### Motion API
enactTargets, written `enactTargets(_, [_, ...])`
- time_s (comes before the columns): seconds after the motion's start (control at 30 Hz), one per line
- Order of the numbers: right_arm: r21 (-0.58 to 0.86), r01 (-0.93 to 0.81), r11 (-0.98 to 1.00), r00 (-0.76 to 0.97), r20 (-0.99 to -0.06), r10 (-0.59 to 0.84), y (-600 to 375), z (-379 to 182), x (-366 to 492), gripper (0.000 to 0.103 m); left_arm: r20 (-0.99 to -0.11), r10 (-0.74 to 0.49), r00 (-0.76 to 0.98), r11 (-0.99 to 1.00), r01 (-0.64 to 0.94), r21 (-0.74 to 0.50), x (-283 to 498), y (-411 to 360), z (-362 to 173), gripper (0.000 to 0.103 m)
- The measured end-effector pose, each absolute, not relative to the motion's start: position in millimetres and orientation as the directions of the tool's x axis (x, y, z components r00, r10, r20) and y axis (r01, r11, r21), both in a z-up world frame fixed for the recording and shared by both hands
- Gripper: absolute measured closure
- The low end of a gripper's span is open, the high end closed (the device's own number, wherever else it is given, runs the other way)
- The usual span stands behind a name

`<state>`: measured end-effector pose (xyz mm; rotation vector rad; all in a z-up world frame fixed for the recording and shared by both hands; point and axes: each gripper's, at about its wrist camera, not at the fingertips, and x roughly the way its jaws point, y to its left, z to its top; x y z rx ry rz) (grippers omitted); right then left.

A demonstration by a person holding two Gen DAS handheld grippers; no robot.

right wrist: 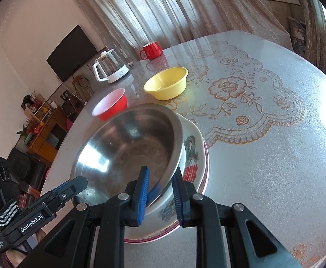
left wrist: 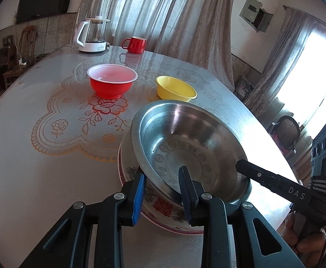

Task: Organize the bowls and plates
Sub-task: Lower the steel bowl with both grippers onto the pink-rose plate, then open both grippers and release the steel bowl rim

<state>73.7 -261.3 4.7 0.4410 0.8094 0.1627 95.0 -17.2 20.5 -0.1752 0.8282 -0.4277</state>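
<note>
At the near edge of the table (left wrist: 28, 156), both grippers straddle the steel bowl's (left wrist: 192, 143) rim, tilted inside a floral plate (right wrist: 192, 154): left gripper (left wrist: 163, 192) and right gripper (right wrist: 160, 189) jaws seemingly pinching it, though contact is unclear. Lowering it evenly should seat it flat. Farther off wait a red bowl (left wrist: 112, 82) and yellow bowl (left wrist: 175, 89) on glossy lace-patterned cloth; curtains (left wrist: 158, 15) behind.

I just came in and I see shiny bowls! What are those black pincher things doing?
A person holds two grippers. The left gripper and right gripper each straddle the rim of a steel bowl, which sits tilted on flowery plates. A red bowl and yellow bowl wait farther back on the table.
</note>
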Motion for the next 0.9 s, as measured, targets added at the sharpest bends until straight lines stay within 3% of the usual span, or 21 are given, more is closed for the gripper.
enactTargets(0.5, [0.450,0.023,0.893,0.663,-0.675,0.323,-259.9,4.1,77.0,0.081,-0.666,-0.437,0.604,0.899,0.285,-0.332,99.2,-6.7,26.0,0.073])
enactTargets(0.8, [0.422,0.002,0.907,0.657,-0.684,0.317,-256.8,5.6,76.0,0.080,-0.640,-0.403,0.654,0.915,0.305,-0.265,94.9,-7.3,32.8,0.073])
enactTargets(0.9, [0.414,0.000,0.910,0.664,-0.681,0.309,-258.8,8.4,75.9,0.079,-0.629,-0.389,0.673,0.921,0.291,-0.258,95.5,-4.8,36.1,0.066])
